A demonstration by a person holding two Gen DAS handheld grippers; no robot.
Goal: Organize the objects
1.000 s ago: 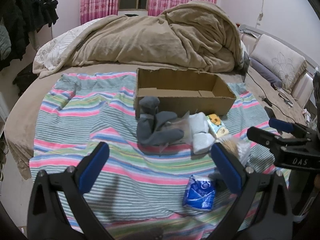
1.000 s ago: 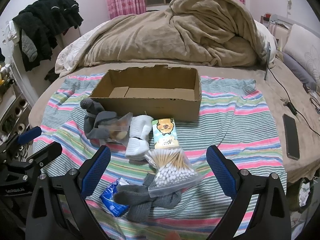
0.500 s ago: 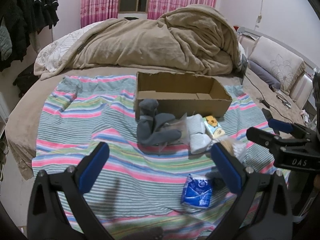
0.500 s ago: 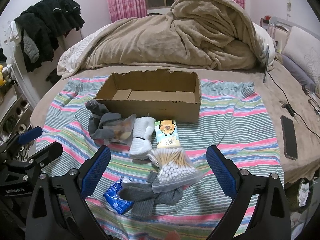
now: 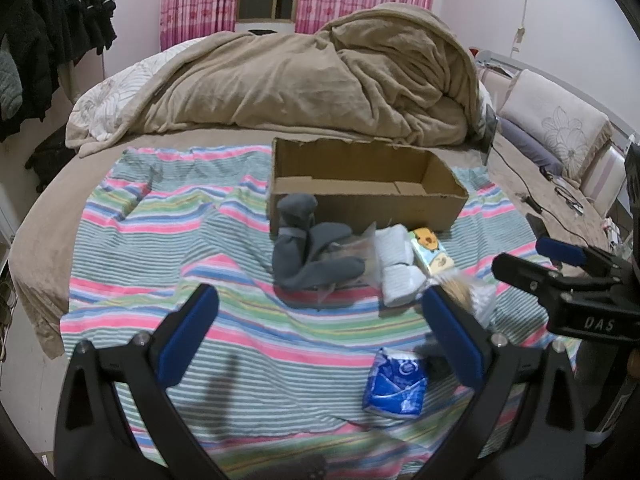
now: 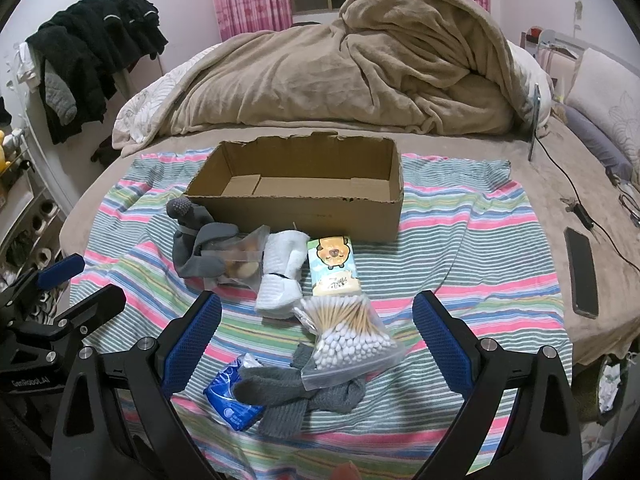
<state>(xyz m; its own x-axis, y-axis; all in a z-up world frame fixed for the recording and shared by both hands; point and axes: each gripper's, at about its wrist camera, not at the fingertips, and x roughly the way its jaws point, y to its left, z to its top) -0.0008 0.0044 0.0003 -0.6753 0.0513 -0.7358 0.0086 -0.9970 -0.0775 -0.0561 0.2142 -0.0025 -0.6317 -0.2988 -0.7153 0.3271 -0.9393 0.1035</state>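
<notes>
Several small things lay on the striped cloth (image 6: 460,248) before the cardboard box (image 6: 304,204): grey socks (image 6: 196,240), cotton swabs (image 6: 348,336), a blue packet (image 6: 228,396). Both left tongs (image 5: 320,340) and right tongs (image 6: 316,340) hovered above them, spread wide, grasping nothing.

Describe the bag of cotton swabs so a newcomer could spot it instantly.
Start at the open cardboard box on the striped blanket, then move toward the camera past the bear-printed tissue pack. The bag of cotton swabs lies just in front, partly on a grey sock. Only it is clear plastic packed with wooden sticks.
</notes>
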